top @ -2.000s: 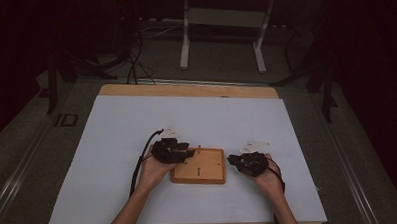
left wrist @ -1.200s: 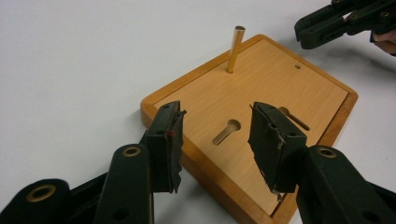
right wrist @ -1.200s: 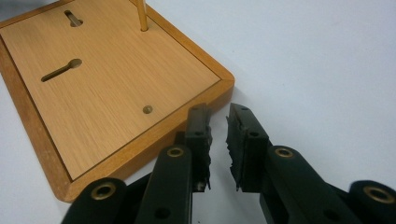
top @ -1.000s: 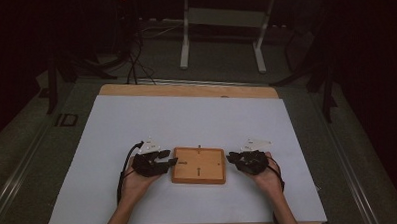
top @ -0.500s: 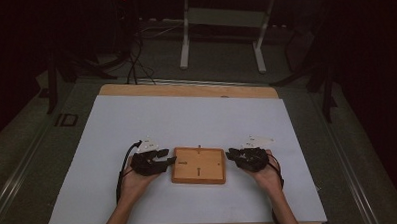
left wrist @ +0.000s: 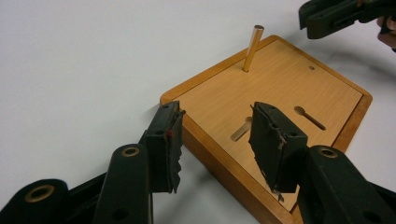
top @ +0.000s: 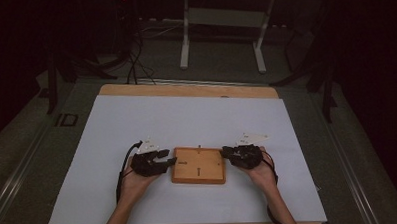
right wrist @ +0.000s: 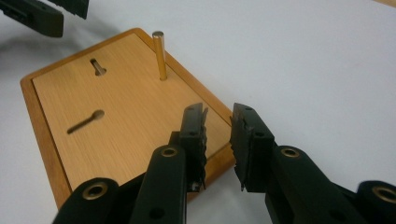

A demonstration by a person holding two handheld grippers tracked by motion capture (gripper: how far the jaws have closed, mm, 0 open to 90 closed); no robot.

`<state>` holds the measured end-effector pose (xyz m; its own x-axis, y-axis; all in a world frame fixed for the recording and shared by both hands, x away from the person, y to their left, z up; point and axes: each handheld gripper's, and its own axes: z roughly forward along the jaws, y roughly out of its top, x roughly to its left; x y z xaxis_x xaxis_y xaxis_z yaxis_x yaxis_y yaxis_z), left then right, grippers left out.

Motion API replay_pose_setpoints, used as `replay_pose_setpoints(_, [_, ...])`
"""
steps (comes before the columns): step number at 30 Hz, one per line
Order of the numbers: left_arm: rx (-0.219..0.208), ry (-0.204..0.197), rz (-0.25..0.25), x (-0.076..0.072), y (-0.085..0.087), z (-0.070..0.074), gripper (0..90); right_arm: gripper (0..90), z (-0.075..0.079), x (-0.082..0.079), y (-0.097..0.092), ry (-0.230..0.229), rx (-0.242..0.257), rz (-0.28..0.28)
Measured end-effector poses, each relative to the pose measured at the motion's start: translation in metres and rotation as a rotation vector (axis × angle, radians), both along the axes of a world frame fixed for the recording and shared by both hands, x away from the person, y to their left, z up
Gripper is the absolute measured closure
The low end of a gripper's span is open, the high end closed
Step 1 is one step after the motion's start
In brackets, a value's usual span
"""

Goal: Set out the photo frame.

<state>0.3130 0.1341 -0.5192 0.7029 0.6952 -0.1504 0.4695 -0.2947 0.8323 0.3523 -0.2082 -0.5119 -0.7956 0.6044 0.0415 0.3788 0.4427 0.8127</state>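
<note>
A flat wooden board (top: pixel 198 167) with two keyhole slots lies on the white sheet, and a thin metal pin (left wrist: pixel 252 49) stands tilted near its far edge. The pin (right wrist: pixel 160 56) rises close to the board's (right wrist: pixel 116 116) rim. My left gripper (top: pixel 167 158) is at the board's left side. My left gripper (left wrist: pixel 217 116) is open, one jaw beside the board's (left wrist: pixel 280 93) edge and one above its top. My right gripper (top: pixel 227 155) is at the right side. My right gripper (right wrist: pixel 218 114) has just been opening and straddles the board's edge without pressing on it.
The white sheet (top: pixel 186 117) covers most of the table, whose wooden far edge (top: pixel 185 89) shows behind it. On the dark floor beyond stand a white frame's legs (top: pixel 221 36) and some cables (top: pixel 134 59). Open sheet lies behind and beside the board.
My left gripper drew back from over the board's far left corner to its left edge, then held still. My right gripper edged left toward the board's right edge.
</note>
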Motion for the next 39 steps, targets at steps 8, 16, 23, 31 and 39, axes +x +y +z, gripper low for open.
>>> replay_pose_setpoints(8, [0.002,-0.001,-0.021,-0.004,-0.002,0.001,53.5,74.6,0.005,0.007,0.015,-0.002,0.012,0.029])
replay_pose_setpoints(16, [0.004,0.004,-0.021,-0.007,-0.001,0.000,53.5,74.9,0.005,0.013,0.036,-0.003,0.012,0.067])
replay_pose_setpoints(23, [0.004,0.005,-0.019,-0.007,-0.001,0.000,53.5,77.9,0.003,0.016,0.051,0.001,0.012,0.088])
replay_pose_setpoints(31, [0.008,0.006,-0.020,-0.007,-0.001,-0.001,53.5,79.4,0.001,0.018,0.064,0.006,0.013,0.116])
replay_pose_setpoints(39, [0.009,0.007,-0.018,-0.006,-0.002,-0.001,53.5,82.7,0.000,0.022,0.066,0.013,0.017,0.122])
